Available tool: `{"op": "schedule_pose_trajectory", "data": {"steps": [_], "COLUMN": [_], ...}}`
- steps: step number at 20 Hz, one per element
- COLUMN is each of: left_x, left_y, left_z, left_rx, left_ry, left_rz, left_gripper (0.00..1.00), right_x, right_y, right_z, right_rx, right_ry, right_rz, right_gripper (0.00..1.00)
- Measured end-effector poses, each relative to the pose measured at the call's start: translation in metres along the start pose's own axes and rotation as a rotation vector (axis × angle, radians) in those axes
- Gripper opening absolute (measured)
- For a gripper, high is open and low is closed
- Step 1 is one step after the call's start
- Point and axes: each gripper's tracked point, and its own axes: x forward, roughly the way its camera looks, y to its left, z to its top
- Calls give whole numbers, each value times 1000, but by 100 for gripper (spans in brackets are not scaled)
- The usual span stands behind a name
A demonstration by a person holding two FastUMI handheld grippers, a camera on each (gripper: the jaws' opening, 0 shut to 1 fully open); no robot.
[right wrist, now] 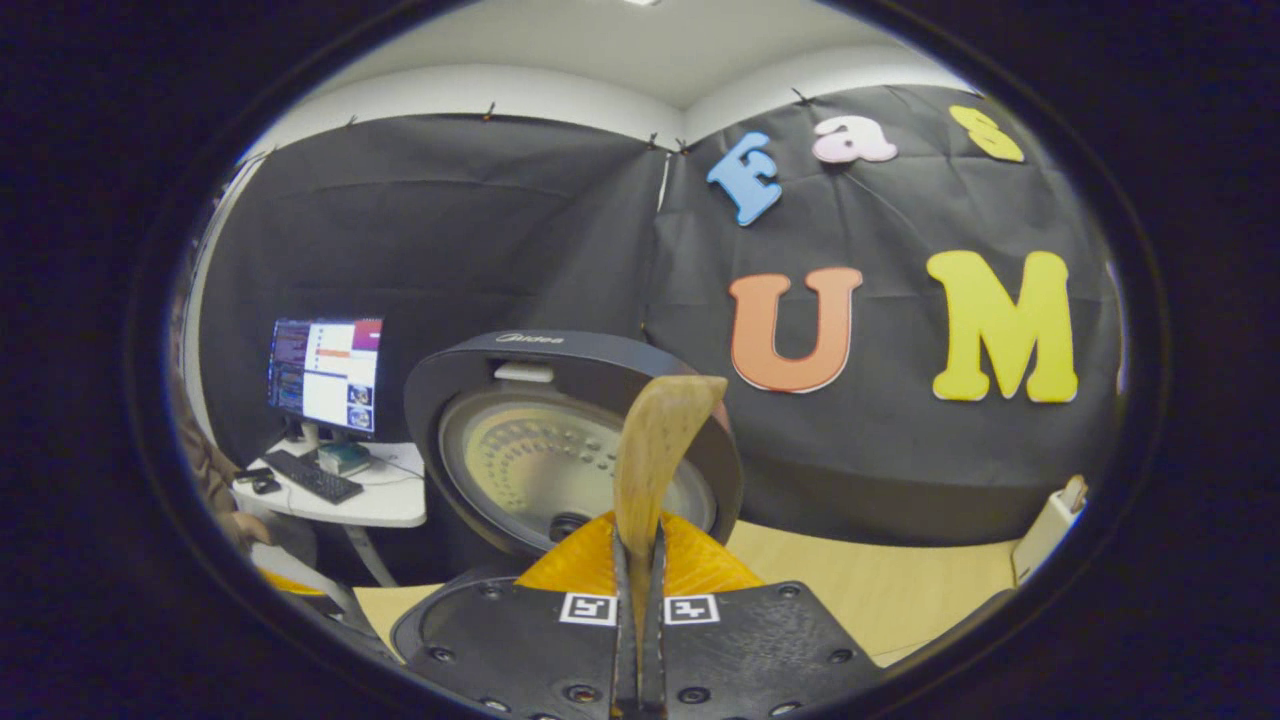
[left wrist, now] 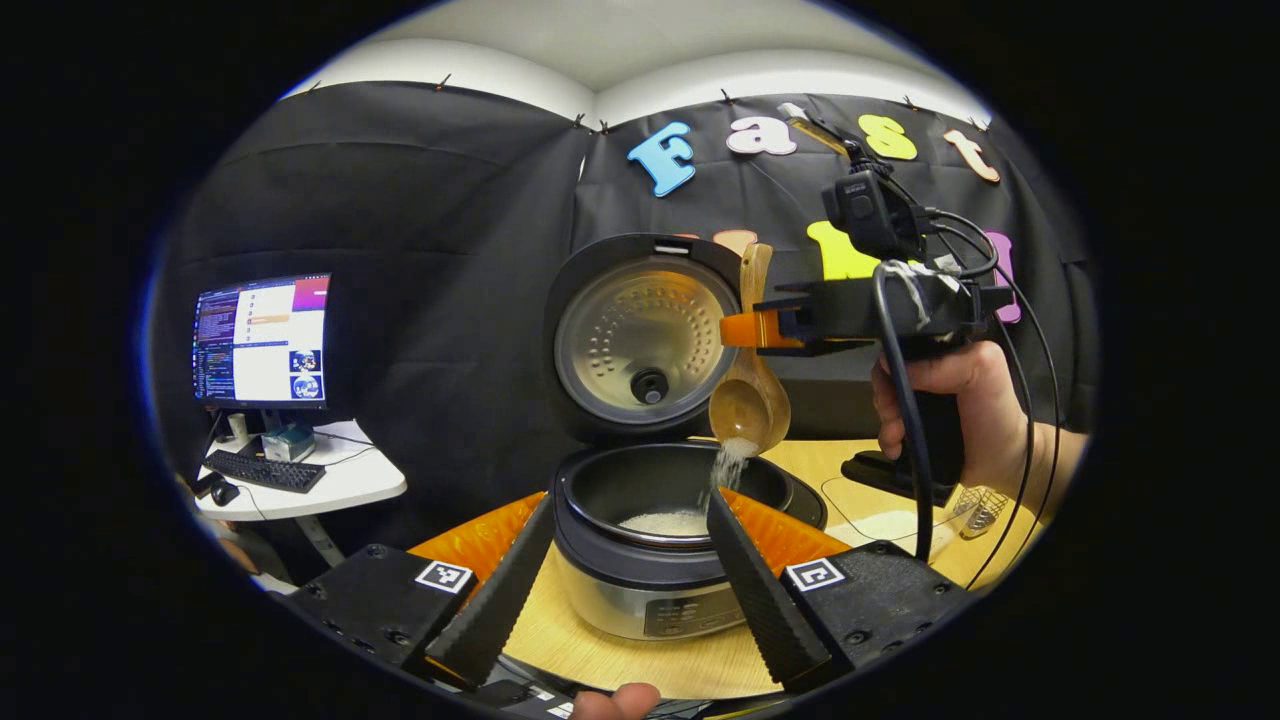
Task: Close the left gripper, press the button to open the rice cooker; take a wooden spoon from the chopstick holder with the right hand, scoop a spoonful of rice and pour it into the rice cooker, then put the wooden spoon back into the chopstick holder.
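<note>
The rice cooker stands open on the wooden table, its lid raised upright and white rice lying in the inner pot. My left gripper is open just in front of it, one finger on each side of the pot, holding nothing. Above the pot my right gripper, held by a hand, is shut on the handle of the wooden spoon. The spoon hangs bowl down and rice streams off it into the pot. In the right gripper view the spoon handle sticks up from my shut right gripper, with the lid behind.
A wire mesh holder stands at the table's right, behind the hand. A monitor and keyboard sit on a white desk to the left. A white object shows at the right edge of the table.
</note>
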Motion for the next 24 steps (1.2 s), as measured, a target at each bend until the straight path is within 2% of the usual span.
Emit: {"op": "schedule_pose_trajectory", "data": {"steps": [4,10,13,14,15,19,20,21,22,24], "left_x": [-2,-3,-5,-6,-8,-11,-12,-12,-13,-13], "left_y": [6,3,-3,-6,-9,-20,-25,-30,-36,-47], "left_z": [1,4,8,10,13,20,21,23,24,26], "left_rx": [-15,-24,-36,-44,-50,-52,-55,-58,-61,-62], "left_ry": [2,-8,-20,-25,-32,-49,-53,-56,-57,-58], "left_rz": [10,0,-19,-29,-38,-61,-68,-78,-87,-105], "left_gripper": [98,98,98,89,98,98,89,89,98,98], "right_x": [-4,-3,-3,-3,-4,-10,-11,-15,-21,-42], "right_y": [8,5,1,-2,-3,-13,-17,-23,-31,-60], "right_z": [5,5,3,3,6,9,11,16,20,27], "right_rx": [-93,-69,-2,25,53,170,200,228,255,296], "right_ry": [-21,-5,12,14,12,7,9,7,-1,-33], "right_rz": [-20,-5,17,26,38,80,80,75,63,23], "right_gripper": [3,2,2,2,2,5,2,2,1,2]}}
